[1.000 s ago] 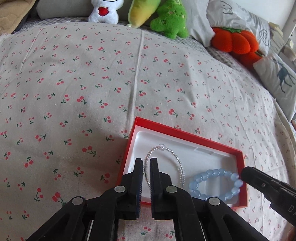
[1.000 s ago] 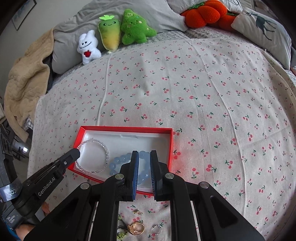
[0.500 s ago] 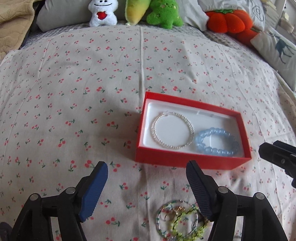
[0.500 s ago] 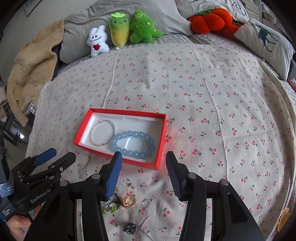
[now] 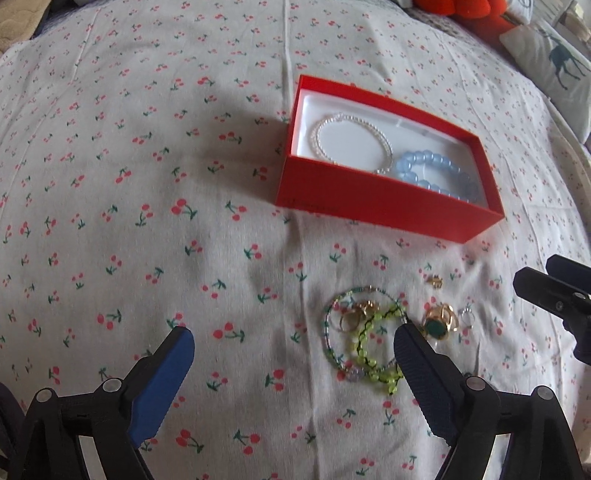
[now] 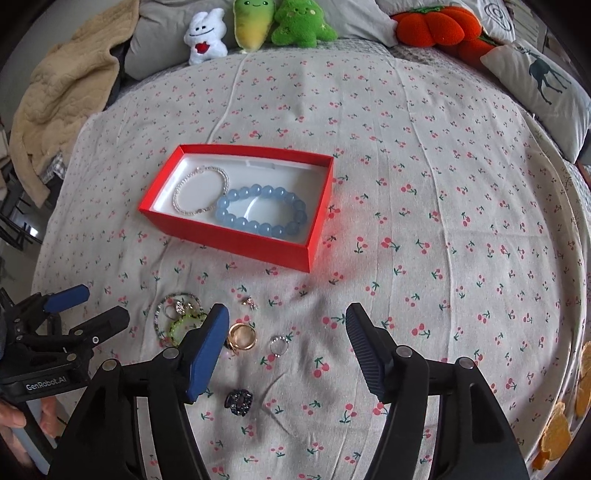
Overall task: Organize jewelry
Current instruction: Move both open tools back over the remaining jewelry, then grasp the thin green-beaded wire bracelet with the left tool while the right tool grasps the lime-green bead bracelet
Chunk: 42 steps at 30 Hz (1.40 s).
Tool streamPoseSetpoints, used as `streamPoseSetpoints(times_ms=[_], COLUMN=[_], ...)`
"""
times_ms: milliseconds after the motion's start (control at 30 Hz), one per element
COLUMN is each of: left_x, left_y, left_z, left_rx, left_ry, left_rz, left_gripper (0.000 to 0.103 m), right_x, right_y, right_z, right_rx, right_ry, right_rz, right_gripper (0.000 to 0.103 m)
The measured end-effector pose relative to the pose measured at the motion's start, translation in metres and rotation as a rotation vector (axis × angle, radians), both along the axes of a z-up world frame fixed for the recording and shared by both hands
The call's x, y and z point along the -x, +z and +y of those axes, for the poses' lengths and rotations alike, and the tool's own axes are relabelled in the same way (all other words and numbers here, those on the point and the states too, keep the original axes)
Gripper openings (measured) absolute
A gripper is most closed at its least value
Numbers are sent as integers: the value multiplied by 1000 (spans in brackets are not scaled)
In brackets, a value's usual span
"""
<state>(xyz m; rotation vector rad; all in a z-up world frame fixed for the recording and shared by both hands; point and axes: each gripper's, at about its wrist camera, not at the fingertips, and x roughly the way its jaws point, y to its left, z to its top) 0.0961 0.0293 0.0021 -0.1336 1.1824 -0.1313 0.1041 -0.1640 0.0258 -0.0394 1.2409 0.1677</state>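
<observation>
A red box [image 5: 376, 201] [image 6: 236, 242] with a white lining lies on the cherry-print bedspread. It holds a silver bead bracelet [image 5: 351, 138] [image 6: 201, 190] and a blue bead bracelet [image 5: 432, 173] [image 6: 262, 214]. In front of it lie tangled green bracelets [image 5: 364, 339] [image 6: 177, 321], a gold ring [image 6: 242, 336], a green-stone ring [image 5: 437, 323], a small silver ring [image 6: 279, 345] and a dark trinket [image 6: 238, 402]. My left gripper [image 5: 293, 354] is open and empty beside the green bracelets. My right gripper [image 6: 288, 332] is open and empty above the rings.
Plush toys [image 6: 255, 26], an orange pumpkin cushion [image 6: 432, 26] and a deer pillow [image 6: 543, 85] line the far edge of the bed. A beige blanket [image 6: 55, 92] hangs at the left. Orange pieces [image 6: 561, 424] lie at the right edge.
Both grippers have opened from shut and pulled back from the box toward me. The loose jewellery in front of the box has come into view.
</observation>
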Motion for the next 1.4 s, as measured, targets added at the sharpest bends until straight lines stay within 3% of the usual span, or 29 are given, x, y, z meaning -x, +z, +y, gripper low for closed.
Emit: streamPoseSetpoints(times_ms=[267, 533, 700, 767, 1100, 1200, 1400], left_x=[8, 5, -2, -5, -15, -15, -16], left_y=[-23, -29, -33, -36, -45, -46, -37], left_z=[6, 7, -1, -7, -16, -17, -18], left_rx=[24, 76, 152, 148, 107, 104, 128], left_ry=[9, 29, 21, 17, 25, 17, 25], left_rz=[113, 127, 146, 154, 146, 141, 111], left_gripper=[92, 91, 73, 56, 23, 0, 0], right_x=[12, 13, 12, 11, 8, 7, 5], right_y=[-22, -29, -32, -32, -34, -35, -39], right_z=[-4, -4, -4, -3, -7, -8, -6], right_rx=[42, 56, 50, 48, 28, 20, -8], right_ry=[-7, -3, -9, -10, -31, -37, -53], right_rz=[99, 126, 136, 139, 152, 159, 177], right_gripper=[69, 69, 69, 69, 69, 69, 69])
